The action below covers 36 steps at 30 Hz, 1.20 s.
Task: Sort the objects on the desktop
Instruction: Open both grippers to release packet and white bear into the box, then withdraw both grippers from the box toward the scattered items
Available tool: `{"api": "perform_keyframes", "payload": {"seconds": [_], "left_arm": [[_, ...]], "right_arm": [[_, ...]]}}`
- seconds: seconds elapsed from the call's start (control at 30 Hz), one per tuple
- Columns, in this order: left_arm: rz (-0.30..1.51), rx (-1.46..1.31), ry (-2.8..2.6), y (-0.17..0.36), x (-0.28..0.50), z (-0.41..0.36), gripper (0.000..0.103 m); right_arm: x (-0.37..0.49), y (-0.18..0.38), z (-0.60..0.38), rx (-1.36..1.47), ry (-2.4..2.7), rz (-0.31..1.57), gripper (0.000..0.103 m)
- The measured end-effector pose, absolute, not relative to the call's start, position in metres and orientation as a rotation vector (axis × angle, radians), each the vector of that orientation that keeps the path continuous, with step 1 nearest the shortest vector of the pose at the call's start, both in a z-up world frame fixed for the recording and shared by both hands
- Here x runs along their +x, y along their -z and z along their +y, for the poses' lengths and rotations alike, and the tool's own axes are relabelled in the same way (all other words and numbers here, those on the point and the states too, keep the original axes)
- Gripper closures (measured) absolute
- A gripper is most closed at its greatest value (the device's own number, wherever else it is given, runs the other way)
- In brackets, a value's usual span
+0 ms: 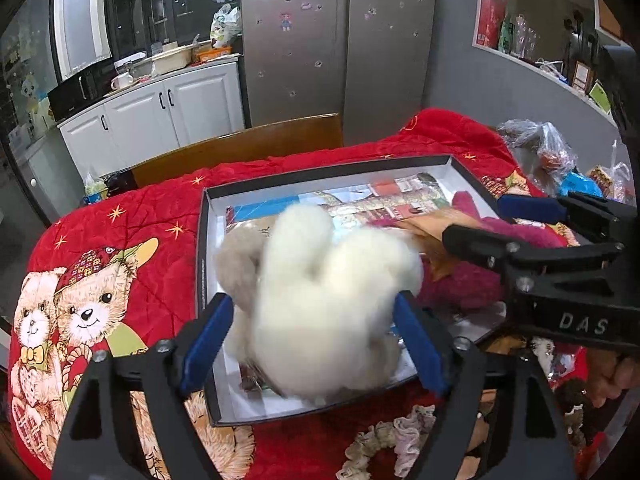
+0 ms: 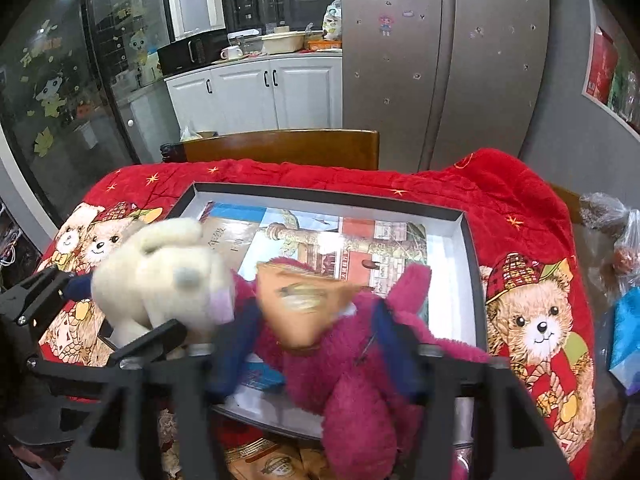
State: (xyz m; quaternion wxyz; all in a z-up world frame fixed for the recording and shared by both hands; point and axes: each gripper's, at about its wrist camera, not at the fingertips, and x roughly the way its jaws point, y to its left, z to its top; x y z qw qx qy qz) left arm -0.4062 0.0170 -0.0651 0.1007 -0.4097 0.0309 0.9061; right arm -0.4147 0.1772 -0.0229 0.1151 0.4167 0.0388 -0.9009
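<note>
A black shallow box (image 1: 320,176) (image 2: 320,196) with a white inside lies on the red quilt and holds a picture book (image 2: 352,248). A white plush toy (image 1: 320,280) (image 2: 160,276), blurred, sits over the box's near left part, between the blue pads of my left gripper (image 1: 312,340) (image 2: 128,304). The pads stand wide and do not press it. A magenta plush toy (image 2: 360,380) (image 1: 460,280) with a tan packet (image 2: 296,300) on it lies at the box's near edge. My right gripper (image 2: 316,344) (image 1: 476,220) straddles it, open.
The red bear-print quilt (image 1: 120,248) covers the table. A wooden chair back (image 2: 280,148) stands behind it. A frilly scrunchie (image 1: 384,436) and brown packets (image 2: 272,460) lie in front of the box. Plastic bags (image 1: 540,148) and a blue bag (image 2: 628,332) crowd the right side.
</note>
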Motion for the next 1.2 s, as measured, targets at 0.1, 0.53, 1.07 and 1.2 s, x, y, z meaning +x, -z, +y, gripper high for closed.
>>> {"api": "perform_keyframes", "payload": {"seconds": [0.1, 0.53, 1.07, 1.2], "left_arm": [[0.114, -1.194, -2.708, 0.061, -0.404, 0.018, 0.011], [0.109, -1.185, -2.708, 0.056, -0.401, 0.018, 0.011], [0.099, -1.010, -2.750, -0.018, -0.342, 0.018, 0.010], [0.092, -0.981, -2.746, -0.036, -0.318, 0.015, 0.007]], "right_arm": [[-0.410, 0.016, 0.181, 1.185, 2.680, 0.111, 0.027], [-0.407, 0.007, 0.187, 1.180, 2.646, 0.025, 0.026], [-0.343, -0.060, 0.179, 1.001, 2.663, 0.051, 0.026], [-0.323, -0.077, 0.188, 0.966, 2.654, 0.027, 0.025]]}}
